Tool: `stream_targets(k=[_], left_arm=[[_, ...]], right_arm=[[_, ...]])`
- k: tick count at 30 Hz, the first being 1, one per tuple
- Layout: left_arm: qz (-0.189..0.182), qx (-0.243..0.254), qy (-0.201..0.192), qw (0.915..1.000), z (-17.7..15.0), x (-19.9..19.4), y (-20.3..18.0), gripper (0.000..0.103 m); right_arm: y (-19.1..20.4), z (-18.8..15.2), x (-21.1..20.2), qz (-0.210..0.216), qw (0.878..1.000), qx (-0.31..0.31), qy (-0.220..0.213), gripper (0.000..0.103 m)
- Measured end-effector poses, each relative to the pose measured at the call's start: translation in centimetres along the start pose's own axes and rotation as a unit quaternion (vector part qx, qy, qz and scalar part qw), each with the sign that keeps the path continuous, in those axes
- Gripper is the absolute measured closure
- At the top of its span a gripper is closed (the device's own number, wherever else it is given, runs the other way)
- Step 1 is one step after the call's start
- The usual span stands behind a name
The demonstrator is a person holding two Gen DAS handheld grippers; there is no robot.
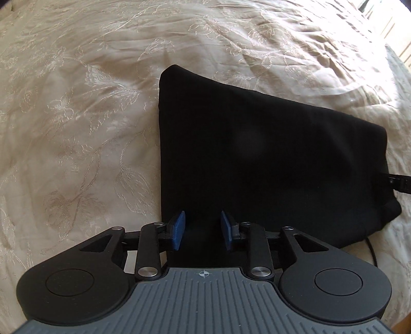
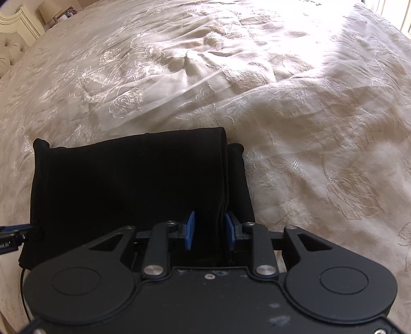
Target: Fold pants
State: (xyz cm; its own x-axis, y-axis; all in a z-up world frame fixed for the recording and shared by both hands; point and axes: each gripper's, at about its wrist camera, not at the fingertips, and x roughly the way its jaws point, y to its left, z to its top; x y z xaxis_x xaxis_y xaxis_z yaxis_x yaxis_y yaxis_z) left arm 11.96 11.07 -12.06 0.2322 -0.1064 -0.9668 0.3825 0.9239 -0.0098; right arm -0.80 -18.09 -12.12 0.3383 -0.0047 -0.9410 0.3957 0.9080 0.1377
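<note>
Both tongs pointed down over the folded black pants (image 1: 257, 159), which lay flat on the bedspread (image 1: 77, 128): left tongs (image 1: 203, 228) and right tongs (image 2: 209, 230) stood narrowly parted, pads clear of the cloth.

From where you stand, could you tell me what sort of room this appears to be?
Most likely a bedroom: the black pants lie on a cream embroidered bedspread, with a tufted headboard and a lamp beyond.
</note>
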Motion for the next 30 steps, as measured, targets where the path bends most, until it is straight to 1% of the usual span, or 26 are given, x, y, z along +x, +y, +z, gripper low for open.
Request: stream_targets(k=[2,6,9,16,25,30], left_arm=[[0.003,-0.008,0.008,0.9999,0.3,0.2,0.0,0.071],[-0.002,-0.043,0.027,0.9987,1.0,1.2,0.5,0.068],[0.000,-0.057,0.029,0.9980,1.2,1.5,0.7,0.066],[0.024,-0.057,0.022,0.9979,0.9,1.6,0.0,0.065],[0.038,-0.068,0.009,0.9969,0.0,0.3,-1.0,0.063],[0.058,-0.049,0.002,0.9971,-1.8,-0.9,-1.8,0.063]], right_arm=[[0.0,-0.1,0.0,0.001,1.000,-0.003,0.000,0.075],[0.1,-0.2,-0.1,0.000,1.000,-0.007,-0.002,0.075],[0.3,-0.3,-0.1,-0.001,1.000,-0.013,-0.002,0.074],[0.4,-0.4,-0.2,-0.001,1.000,-0.030,-0.002,0.072],[-0.1,-0.7,-0.5,0.014,0.999,-0.051,0.002,0.068],[-0.9,-1.6,-1.3,0.028,0.998,-0.052,0.005,0.066]])
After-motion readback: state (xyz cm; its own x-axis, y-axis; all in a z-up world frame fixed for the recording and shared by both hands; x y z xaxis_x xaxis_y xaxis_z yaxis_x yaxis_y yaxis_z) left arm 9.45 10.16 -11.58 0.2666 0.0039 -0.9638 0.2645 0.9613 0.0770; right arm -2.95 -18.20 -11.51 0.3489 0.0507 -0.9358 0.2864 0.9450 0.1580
